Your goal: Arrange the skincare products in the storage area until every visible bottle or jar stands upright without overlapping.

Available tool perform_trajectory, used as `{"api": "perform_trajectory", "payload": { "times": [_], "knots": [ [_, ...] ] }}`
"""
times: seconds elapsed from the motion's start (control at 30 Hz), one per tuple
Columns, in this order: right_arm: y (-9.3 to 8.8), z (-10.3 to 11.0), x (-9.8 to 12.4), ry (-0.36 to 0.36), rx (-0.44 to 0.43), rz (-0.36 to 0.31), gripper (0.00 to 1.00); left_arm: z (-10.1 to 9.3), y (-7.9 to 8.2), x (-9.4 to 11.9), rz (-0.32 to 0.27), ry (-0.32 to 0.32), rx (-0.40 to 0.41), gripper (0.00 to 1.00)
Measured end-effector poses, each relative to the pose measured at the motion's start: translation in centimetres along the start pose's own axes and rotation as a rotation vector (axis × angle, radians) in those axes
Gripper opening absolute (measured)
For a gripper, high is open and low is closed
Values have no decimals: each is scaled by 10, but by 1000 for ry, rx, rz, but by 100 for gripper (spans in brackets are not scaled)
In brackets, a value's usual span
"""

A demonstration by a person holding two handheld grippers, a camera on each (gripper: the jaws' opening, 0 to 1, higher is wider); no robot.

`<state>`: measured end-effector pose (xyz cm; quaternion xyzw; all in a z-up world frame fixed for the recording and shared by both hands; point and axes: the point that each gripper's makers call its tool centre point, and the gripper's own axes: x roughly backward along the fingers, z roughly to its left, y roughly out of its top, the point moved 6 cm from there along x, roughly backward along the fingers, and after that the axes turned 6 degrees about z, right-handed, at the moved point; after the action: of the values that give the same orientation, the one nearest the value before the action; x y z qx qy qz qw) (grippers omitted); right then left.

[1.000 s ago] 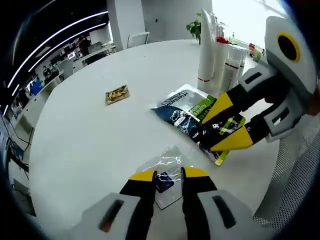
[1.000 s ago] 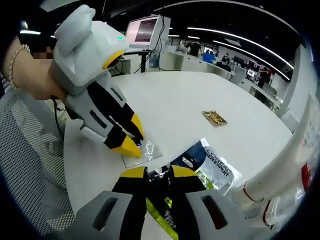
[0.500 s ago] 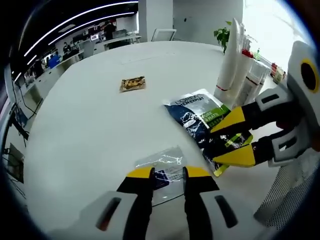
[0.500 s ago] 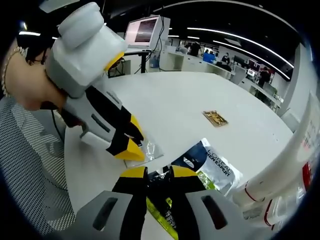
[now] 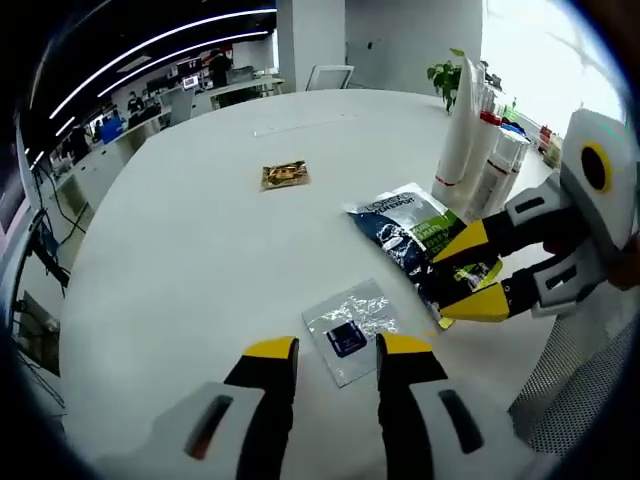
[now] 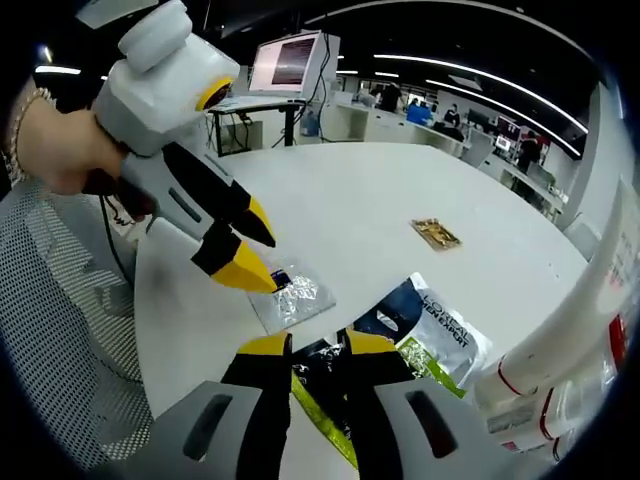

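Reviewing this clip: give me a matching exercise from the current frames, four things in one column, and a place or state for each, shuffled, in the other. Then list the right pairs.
Things:
1. silver foil sachet
2. blue and green L'Oreal pouch
3. small gold packet
4. tall white tubes

Places or states:
A. standing upright near the table's far edge
B. lying flat, just ahead of the open left gripper
C. clamped at one end by the right gripper
D. lying alone toward the table's middle

Pairs: 1-B, 2-C, 3-D, 4-A
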<state>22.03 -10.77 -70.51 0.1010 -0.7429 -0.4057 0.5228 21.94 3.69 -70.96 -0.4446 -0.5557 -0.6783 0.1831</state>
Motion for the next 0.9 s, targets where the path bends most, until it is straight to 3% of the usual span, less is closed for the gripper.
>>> {"api": "perform_trajectory", "payload": {
  "times": [0.27, 0.43, 0.63, 0.73, 0.9],
  "knots": [
    [2, 0, 15, 2, -32, -24, 35, 2, -5, 8, 9, -2, 6, 44],
    [-6, 0, 27, -9, -56, -19, 46, 4, -10, 14, 23, -1, 28, 54],
    [-11, -4, 45, -33, -95, -22, 54, 4, -10, 25, 12, -6, 36, 60],
    [-12, -2, 51, -11, -137, -40, 64, 2, -12, 31, 11, -11, 39, 64],
    [-11, -3, 67, -22, -137, -57, 70, -4, -18, 40, -3, -24, 30, 69]
  ]
}}
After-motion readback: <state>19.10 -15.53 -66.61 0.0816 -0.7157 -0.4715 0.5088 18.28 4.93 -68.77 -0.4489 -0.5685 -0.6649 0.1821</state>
